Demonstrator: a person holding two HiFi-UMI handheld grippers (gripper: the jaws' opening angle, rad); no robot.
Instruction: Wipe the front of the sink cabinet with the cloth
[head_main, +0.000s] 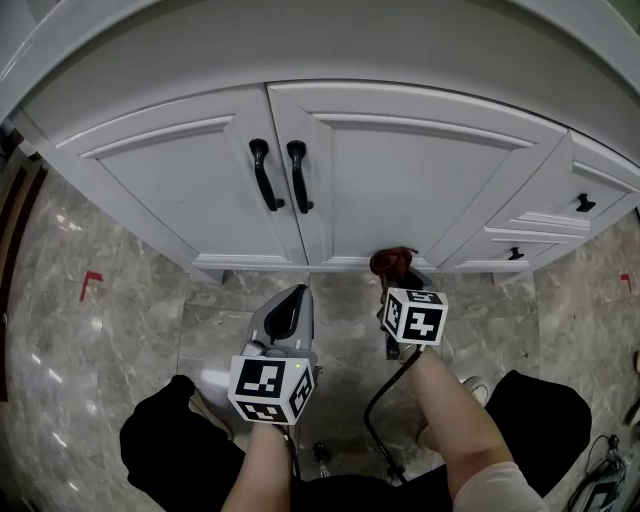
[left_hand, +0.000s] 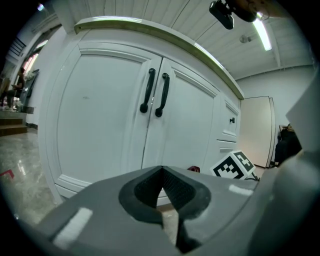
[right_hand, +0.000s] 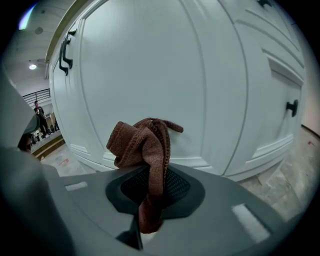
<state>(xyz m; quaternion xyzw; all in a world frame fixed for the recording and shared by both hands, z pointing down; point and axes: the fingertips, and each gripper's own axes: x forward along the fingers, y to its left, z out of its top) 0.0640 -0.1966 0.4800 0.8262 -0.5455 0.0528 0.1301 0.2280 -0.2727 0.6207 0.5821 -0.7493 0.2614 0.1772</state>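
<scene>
Both grippers I'm driving are grey plastic shells. The left gripper (head_main: 296, 293) has a rounded pale-grey body with a dark inset along its top. In its own view the jaws are broad grey slabs with black ribbed pads set in a dark oval recess and a small white rectangle on each side — the right gripper (right_hand: 150, 200) is built the same. Each carries a white cube printed with black square markers: the left cube (head_main: 270, 388) sits at seven o'clock in the head view, the right cube (head_main: 414, 315) at four o'clock near centre. A thin black cable (head_main: 378, 415) curls away below the right cube. Black trousers (head_main: 160, 445) fill the lower corners, with a pale short sleeve (head_main: 495, 488) at five o'clock.
</scene>
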